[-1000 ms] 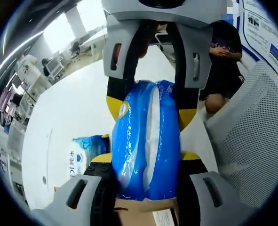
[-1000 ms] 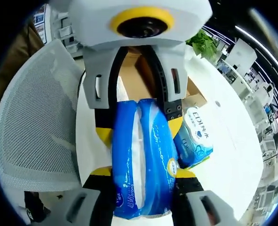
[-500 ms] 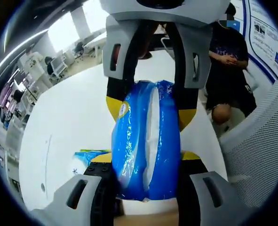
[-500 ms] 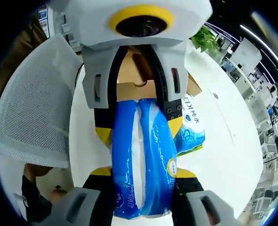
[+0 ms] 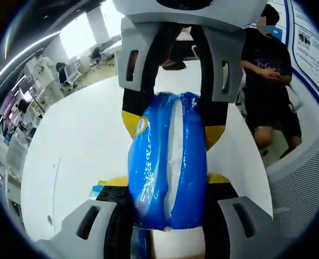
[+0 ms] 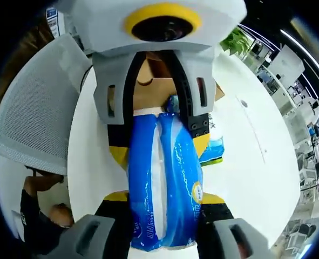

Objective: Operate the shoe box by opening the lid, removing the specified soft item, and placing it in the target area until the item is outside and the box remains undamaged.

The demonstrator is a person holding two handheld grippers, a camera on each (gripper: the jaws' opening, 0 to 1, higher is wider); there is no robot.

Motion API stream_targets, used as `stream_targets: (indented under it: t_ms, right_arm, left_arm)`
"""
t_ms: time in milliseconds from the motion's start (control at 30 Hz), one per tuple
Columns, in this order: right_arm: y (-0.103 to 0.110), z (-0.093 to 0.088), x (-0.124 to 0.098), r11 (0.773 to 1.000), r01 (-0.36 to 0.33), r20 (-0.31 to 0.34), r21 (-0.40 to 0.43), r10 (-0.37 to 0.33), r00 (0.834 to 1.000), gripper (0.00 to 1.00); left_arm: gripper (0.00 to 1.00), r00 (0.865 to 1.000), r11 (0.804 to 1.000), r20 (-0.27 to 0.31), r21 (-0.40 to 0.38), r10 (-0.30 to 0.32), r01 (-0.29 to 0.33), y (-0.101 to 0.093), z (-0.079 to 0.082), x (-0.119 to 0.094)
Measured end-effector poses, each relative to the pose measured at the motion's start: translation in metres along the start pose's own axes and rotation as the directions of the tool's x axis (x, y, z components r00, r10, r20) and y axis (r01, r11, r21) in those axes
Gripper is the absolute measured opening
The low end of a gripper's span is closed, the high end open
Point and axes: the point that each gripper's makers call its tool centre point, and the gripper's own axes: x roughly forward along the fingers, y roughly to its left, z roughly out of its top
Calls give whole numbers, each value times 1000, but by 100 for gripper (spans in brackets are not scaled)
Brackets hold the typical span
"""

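A blue plastic pack of soft tissues (image 5: 167, 162) hangs in the air over the white table (image 5: 78, 140), held at both ends. My left gripper (image 5: 167, 181) is shut on its near end, and my right gripper (image 5: 172, 127) comes in from the top, shut on the far end. In the right gripper view the same pack (image 6: 162, 183) sits between my right gripper (image 6: 162, 197) and the left gripper (image 6: 159, 148) opposite. The brown cardboard shoe box (image 6: 148, 89) shows behind the left gripper, mostly hidden.
A second blue tissue pack (image 6: 213, 148) lies on the table beside the box, its edge also low in the left gripper view (image 5: 97, 190). A white mesh chair (image 6: 35, 118) stands at the table's edge. A person (image 5: 270, 70) sits beyond the table.
Both views have shifted with the hands: the cardboard box has dropped out of the left gripper view's bottom, and the second pack sits lower. The grip on the blue pack is unchanged.
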Motion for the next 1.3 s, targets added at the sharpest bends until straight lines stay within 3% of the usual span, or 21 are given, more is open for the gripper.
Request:
stream_targets:
  t_ms: [733, 1300]
  right_arm:
    - [-56, -31, 10, 999, 4, -42, -53, -6, 999, 42]
    - [-83, -42, 33, 996, 1, -65, -88, -7, 998, 44]
  left_arm:
    - [48, 999, 998, 9, -31, 48, -47, 50, 14, 36]
    - [49, 996, 994, -12, -66, 87, -88, 76, 2, 58]
